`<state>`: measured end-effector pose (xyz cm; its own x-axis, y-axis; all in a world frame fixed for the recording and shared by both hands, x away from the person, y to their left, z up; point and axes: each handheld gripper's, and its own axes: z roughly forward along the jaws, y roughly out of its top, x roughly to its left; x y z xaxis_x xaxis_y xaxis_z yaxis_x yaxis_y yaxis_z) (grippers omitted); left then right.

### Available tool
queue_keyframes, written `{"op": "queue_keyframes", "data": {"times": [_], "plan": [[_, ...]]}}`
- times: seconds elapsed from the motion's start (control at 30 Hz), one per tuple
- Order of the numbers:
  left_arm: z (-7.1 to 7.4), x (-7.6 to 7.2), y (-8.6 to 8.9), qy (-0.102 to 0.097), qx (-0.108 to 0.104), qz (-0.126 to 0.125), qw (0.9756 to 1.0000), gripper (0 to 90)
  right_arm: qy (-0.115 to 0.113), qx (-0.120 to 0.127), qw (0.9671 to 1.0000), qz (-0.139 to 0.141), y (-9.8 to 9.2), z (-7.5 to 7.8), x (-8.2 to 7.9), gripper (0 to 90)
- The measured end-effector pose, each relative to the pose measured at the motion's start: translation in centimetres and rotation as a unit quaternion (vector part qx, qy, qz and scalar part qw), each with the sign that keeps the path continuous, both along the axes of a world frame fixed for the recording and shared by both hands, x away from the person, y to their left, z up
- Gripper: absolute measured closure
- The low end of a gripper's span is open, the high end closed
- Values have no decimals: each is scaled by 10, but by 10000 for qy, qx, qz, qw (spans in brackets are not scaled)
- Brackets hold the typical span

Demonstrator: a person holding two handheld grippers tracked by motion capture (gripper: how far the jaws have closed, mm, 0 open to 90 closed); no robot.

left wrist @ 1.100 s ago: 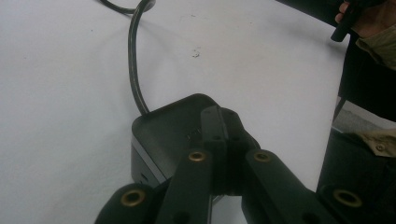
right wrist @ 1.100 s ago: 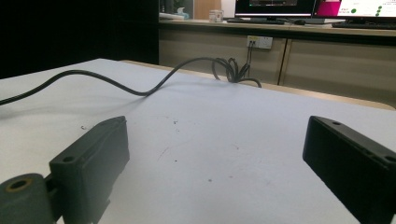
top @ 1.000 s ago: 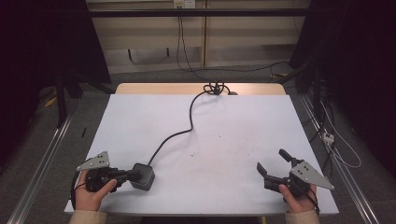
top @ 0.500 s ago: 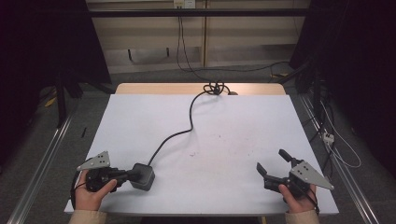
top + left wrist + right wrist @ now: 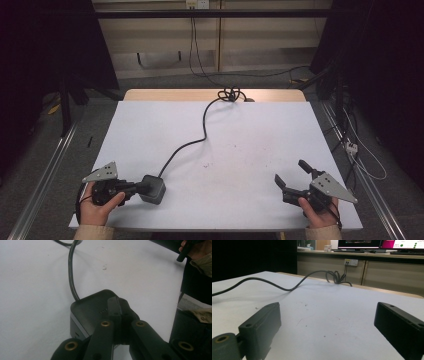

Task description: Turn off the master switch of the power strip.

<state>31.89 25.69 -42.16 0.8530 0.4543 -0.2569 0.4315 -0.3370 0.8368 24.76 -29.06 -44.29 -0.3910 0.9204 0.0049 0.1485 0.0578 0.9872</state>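
Note:
A black power adapter [image 5: 155,190] lies near the front left of the white table [image 5: 260,130]. Its black cable [image 5: 204,125] snakes to a knotted bundle [image 5: 231,94] at the far edge. My left gripper [image 5: 136,188] is shut, and its jaws lie pressed together over the top of the adapter [image 5: 87,310], with nothing visible between them. The cable [image 5: 71,277] leaves the adapter's far side. My right gripper [image 5: 291,171] rests at the front right, open and with nothing between its jaws, and looks across bare table [image 5: 327,315] toward the cable [image 5: 287,287].
Small dark specks [image 5: 207,164] mark the table's middle. Beyond the far edge stand a low cabinet with a wall socket [image 5: 351,262] and hanging cords. Metal rails [image 5: 45,175] and loose wires [image 5: 357,155] run along the floor on both sides.

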Motion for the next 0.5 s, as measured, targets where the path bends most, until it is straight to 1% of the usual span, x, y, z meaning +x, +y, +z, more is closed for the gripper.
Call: {"op": "queue_keyframes", "data": {"times": [0.5], "plan": [[-1, 1, 1, 12, -9, -28, 10000, 900, 6, -4, 10000, 2, 0, 0, 0, 64]]}}
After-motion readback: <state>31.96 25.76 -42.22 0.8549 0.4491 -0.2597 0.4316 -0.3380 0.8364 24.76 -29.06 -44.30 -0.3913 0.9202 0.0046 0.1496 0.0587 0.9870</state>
